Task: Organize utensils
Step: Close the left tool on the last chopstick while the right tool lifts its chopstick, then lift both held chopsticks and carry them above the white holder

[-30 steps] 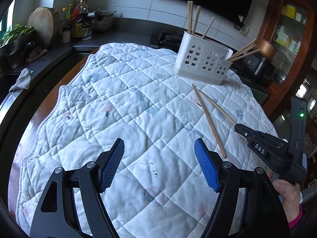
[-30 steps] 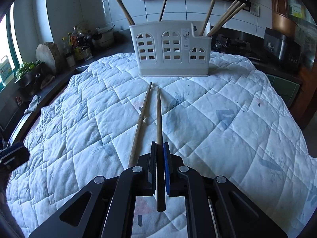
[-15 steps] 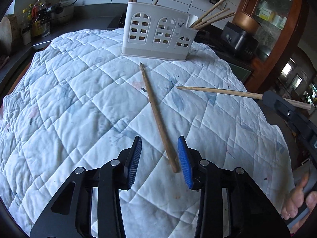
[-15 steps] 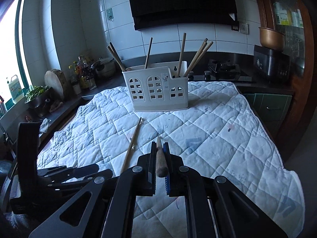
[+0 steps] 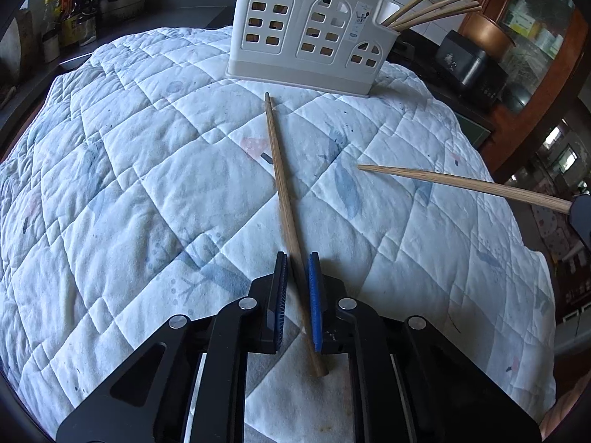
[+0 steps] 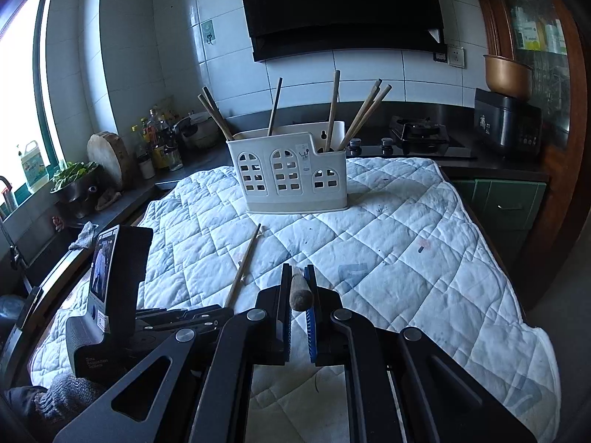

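A white utensil holder (image 5: 306,33) with several wooden chopsticks stands at the far side of the quilted cloth; it also shows in the right wrist view (image 6: 291,177). My left gripper (image 5: 297,269) is closed around a wooden chopstick (image 5: 280,184) that lies on the cloth and points toward the holder. My right gripper (image 6: 298,277) is shut on a second chopstick (image 6: 300,291), seen end-on and held above the cloth. That chopstick (image 5: 461,182) crosses the right of the left wrist view. The lying chopstick (image 6: 245,258) shows left of my right gripper.
The white quilted cloth (image 5: 129,184) covers the table. A counter at the left holds bottles (image 6: 159,144), a round wooden board (image 6: 107,158) and a bowl of greens (image 6: 74,181). A stove (image 6: 417,136) and a dark appliance (image 6: 506,125) stand behind at the right.
My left gripper moved forward over the lying chopstick and closed on it. My right gripper lifted its chopstick off the cloth and drew back and up.
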Demonstrator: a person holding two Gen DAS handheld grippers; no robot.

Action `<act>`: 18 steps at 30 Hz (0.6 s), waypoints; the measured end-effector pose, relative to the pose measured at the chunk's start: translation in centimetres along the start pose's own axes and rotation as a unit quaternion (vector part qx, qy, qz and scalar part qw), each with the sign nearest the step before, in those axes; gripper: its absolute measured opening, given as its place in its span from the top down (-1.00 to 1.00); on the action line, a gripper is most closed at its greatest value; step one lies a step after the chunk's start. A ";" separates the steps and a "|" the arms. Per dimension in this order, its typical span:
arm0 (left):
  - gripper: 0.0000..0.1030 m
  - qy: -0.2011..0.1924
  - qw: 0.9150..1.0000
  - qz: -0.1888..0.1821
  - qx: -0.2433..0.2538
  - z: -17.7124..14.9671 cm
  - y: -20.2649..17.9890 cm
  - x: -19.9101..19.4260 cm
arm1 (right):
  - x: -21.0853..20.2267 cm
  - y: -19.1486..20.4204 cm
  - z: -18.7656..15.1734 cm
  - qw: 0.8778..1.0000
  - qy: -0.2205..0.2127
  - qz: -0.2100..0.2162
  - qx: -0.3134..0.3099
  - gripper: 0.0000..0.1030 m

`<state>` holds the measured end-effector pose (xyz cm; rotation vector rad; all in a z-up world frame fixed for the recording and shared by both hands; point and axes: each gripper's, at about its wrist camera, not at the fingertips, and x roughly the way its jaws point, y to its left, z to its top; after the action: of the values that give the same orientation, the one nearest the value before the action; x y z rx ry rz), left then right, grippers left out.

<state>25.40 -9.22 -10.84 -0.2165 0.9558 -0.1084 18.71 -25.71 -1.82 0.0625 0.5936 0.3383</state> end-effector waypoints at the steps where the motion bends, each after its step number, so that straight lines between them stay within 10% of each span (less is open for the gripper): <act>1: 0.83 0.001 1.000 0.003 0.004 0.1 -0.1 0.0 | 0.0 0.0 0.0 1.000 0.000 0.000 0.001 0.87; 18: 0.89 -0.086 0.994 -0.026 0.069 4.0 1.0 -9.1 | -0.8 0.7 4.8 0.999 0.002 0.007 -0.032 0.87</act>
<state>23.44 -5.96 -1.56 -0.1218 0.7684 -0.2008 20.55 -25.10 2.71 0.0047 0.5859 0.3703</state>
